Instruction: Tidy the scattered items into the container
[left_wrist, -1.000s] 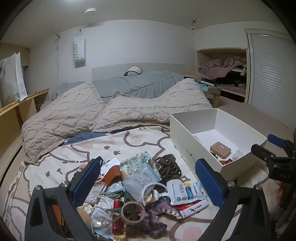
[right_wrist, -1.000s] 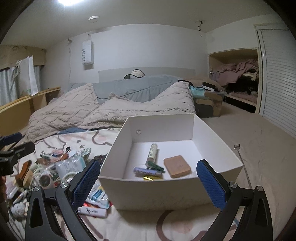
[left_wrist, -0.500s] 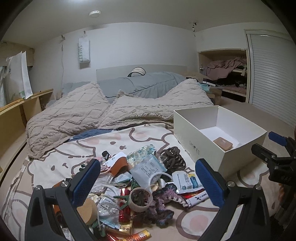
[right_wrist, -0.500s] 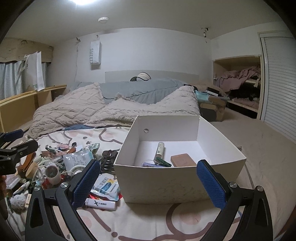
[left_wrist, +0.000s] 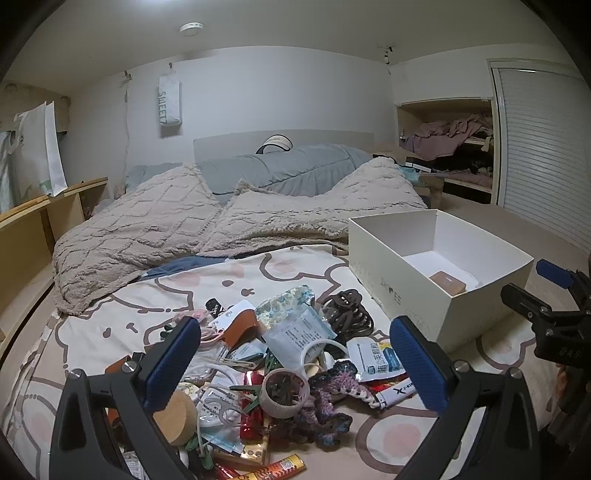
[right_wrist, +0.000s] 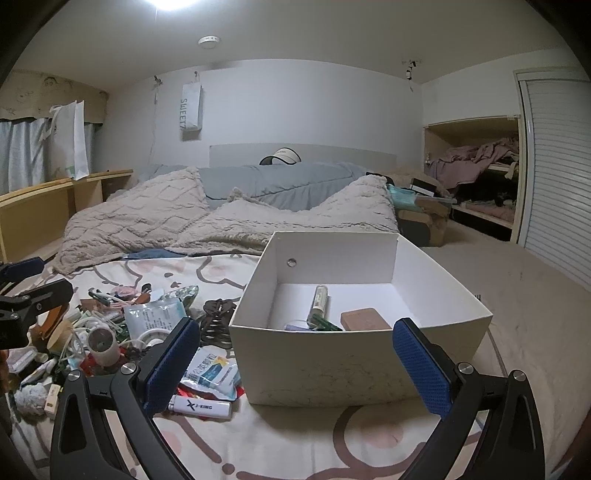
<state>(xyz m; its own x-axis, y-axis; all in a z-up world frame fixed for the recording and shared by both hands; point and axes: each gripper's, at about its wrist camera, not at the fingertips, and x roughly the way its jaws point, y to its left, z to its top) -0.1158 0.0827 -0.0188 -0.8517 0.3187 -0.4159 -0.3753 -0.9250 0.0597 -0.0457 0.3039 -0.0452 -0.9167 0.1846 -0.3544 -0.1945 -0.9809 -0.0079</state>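
Note:
A white cardboard box (right_wrist: 332, 373) stands on the bed and holds a brown case (right_wrist: 365, 319), a tube (right_wrist: 320, 300) and small bits. It also shows in the left wrist view (left_wrist: 406, 295). A pile of scattered items (left_wrist: 280, 365) lies left of it: a tape roll (left_wrist: 283, 391), a crocheted piece (left_wrist: 332, 398), a white lighter (right_wrist: 201, 407), a blue-white packet (right_wrist: 214, 373), dark hair ties (left_wrist: 349, 317). My left gripper (left_wrist: 295, 363) is open and empty above the pile. My right gripper (right_wrist: 297, 363) is open and empty in front of the box.
The bed has a cartoon-print sheet (right_wrist: 303, 443), with beige blankets (left_wrist: 155, 232) and a grey duvet (left_wrist: 288, 173) behind. Wooden shelving (left_wrist: 33, 229) runs along the left. A closet alcove (left_wrist: 454, 155) with clothes is at the right.
Both grippers have pulled back and lowered, so the box and pile look smaller and farther. Both stayed open and empty.

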